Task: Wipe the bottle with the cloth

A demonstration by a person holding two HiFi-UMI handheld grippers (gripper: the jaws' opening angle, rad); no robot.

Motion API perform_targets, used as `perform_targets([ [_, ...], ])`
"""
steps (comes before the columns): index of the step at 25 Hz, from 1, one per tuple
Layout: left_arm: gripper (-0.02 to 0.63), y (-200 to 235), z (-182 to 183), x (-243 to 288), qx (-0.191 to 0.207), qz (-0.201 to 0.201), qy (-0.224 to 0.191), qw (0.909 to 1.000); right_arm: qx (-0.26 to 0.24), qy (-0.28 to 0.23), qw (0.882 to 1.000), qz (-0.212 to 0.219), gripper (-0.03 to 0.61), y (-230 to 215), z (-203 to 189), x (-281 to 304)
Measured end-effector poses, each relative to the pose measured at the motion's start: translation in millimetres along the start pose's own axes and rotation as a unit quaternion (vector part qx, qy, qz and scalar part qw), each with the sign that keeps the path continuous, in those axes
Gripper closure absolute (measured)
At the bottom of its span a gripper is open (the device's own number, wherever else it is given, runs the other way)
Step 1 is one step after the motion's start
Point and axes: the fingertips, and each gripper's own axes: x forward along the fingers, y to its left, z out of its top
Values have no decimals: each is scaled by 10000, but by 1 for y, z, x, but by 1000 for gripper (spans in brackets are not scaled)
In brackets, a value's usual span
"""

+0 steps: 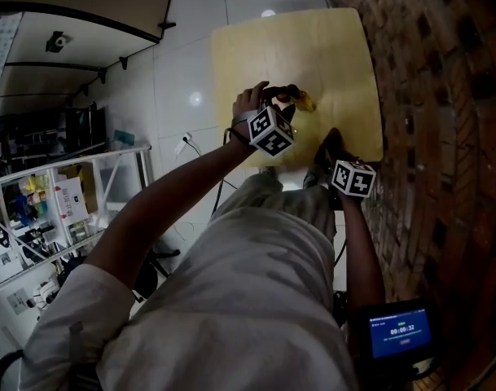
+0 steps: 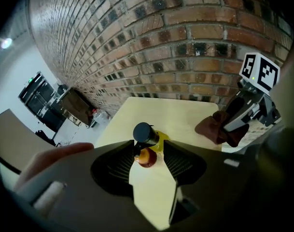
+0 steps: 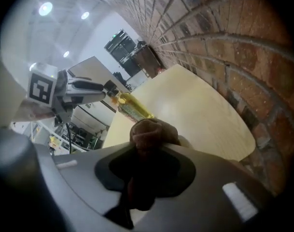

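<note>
Jaws on the left: the left gripper [image 2: 148, 146] had its jaws well apart. The bottle [image 2: 145, 134] sat between the tips, but the pads did not look like they were squeezing it.
Jaws on the right: the right gripper [image 3: 154, 148] was closed tight on the cloth [image 3: 149, 132], a dark brown lump poking out past the tips.
Bottle: it leaned over on the table [image 2: 185, 117], black cap toward the left gripper, near the middle of the left gripper view.
Why held so: I think the left jaws stood around the bottle to keep it from rolling. The cloth was bunched up so a fat, soft part pointed at the bottle.
Gap: cloth and bottle were apart, so the wiping did not look started.
Left gripper view alone: it showed the round cap end-on and a red-orange patch low on the bottle. At the right edge it showed the right gripper with the cloth, by the brick wall [image 2: 185, 42].
Right gripper view alone: it showed the bottle from the side, long and yellow, at the upper left. The left gripper's marker cube [image 3: 42, 88] was just beside it.
Head view alone: from above, both grippers were at the near edge of the table, the right one lower and closer to the wall.
</note>
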Motion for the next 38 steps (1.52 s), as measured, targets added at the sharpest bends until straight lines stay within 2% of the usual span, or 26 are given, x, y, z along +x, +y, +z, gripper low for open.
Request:
perform_targets([
  [6, 417, -14, -1, -39, -527, 98, -471, 9974, -700, -136, 9970, -305, 499, -6, 3, -31],
  [12, 436, -24, -42, -101, -1619, 100, -941, 9823, -1121, -487, 9909, -570, 499, 7, 20, -56],
  [14, 451, -24, -58, -125, -1684, 64, -1092, 9796, -1095, -753, 9890, -642, 499, 23, 28, -70],
  [18, 463, -18, -85, -177, -1470, 90, -1462, 9782, -948, -1317, 9843, -697, 499, 61, 34, -100],
  [21, 468, -12, -120, -221, -1612, 146, -1643, 9730, -931, -1746, 9775, -733, 499, 103, 23, -119],
  [23, 471, -7, -143, -248, -1905, 131, -1735, 9662, -953, -2038, 9717, -715, 499, 135, 18, -129],
  [26, 476, -9, -171, -286, -2440, -52, -1935, 9503, -1099, -2469, 9612, -547, 499, 187, 14, -148],
  [28, 479, -13, -183, -304, -2652, -107, -2132, 9403, -1288, -2757, 9518, -395, 499, 217, 14, -163],
  [31, 485, -6, -193, -322, -2938, -7, -2342, 9267, -1343, -3166, 9388, -190, 499, 253, 15, -190],
  [35, 488, -8, -180, -346, -3466, -20, -2687, 8987, -1399, -3599, 9224, 1, 499, 284, 8, -241],
  [37, 493, -8, -158, -354, -3402, -158, -2836, 8964, -1476, -3706, 9169, 152, 499, 291, 9, -260],
  [38, 494, -12, -145, -357, -3244, -291, -2870, 9009, -1501, -3666, 9179, 233, 499, 291, 4, -266],
])
